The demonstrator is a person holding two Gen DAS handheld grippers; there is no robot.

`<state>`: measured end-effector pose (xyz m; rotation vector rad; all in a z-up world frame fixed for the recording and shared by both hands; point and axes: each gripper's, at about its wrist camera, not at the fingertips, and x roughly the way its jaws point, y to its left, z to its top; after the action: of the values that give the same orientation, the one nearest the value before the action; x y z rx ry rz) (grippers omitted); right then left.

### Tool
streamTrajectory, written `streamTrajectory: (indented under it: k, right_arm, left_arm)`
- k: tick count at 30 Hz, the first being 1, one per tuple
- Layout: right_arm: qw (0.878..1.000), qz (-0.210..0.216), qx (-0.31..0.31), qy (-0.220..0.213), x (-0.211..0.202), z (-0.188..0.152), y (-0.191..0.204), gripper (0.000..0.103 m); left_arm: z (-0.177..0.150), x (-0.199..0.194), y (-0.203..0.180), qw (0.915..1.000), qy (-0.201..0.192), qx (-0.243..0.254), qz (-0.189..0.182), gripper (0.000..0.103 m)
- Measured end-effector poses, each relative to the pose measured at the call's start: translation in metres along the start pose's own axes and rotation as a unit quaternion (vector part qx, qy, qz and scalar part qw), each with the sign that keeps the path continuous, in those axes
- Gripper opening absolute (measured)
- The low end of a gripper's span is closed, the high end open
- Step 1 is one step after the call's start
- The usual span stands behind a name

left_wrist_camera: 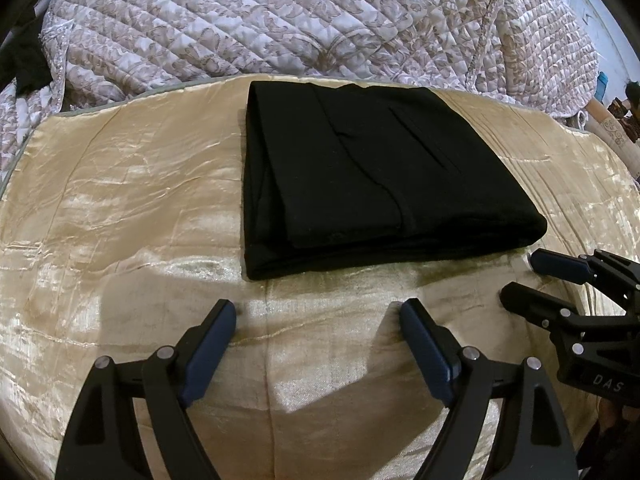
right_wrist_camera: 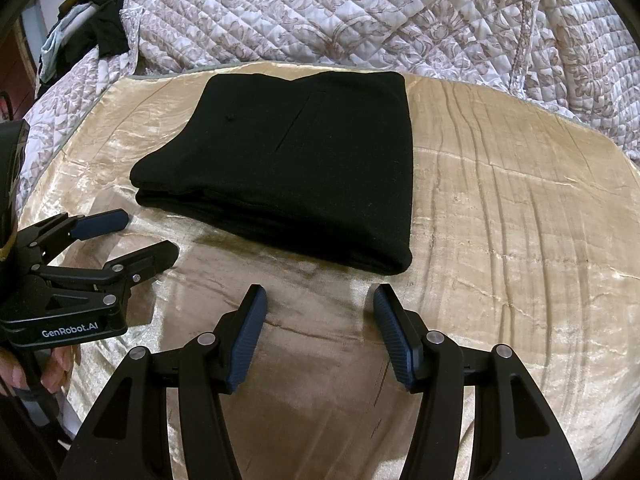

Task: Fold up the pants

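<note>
folded pants, soft and easy to spoil

the pants (left_wrist_camera: 360, 168) lie as a flat black rectangle, several layers thick, on a gold satin cover (left_wrist_camera: 120, 208) over a bed, with a quilt (left_wrist_camera: 280, 20) behind. the cloth looks limp and light; the layers would likely slide apart on that glossy cover if dragged. best taken at the thick near fold, both corners together. the left claw (left_wrist_camera: 318, 320) stands wide apart and bare, just short of the near edge; the right claw (right_wrist_camera: 320, 304) is half spread, also bare.
</note>
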<state>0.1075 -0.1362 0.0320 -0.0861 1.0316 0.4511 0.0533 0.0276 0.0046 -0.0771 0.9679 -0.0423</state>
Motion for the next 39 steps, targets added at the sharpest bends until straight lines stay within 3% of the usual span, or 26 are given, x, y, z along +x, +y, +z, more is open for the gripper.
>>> streamTrajectory:
  k: [39]
  right_arm:
    - [1.000, 0.000, -0.003, -0.001, 0.0007, 0.0009, 0.0015, 0.061]
  left_arm:
    - [-0.0005, 0.0004, -0.0008, 1.0000, -0.001, 0.004, 0.001, 0.087]
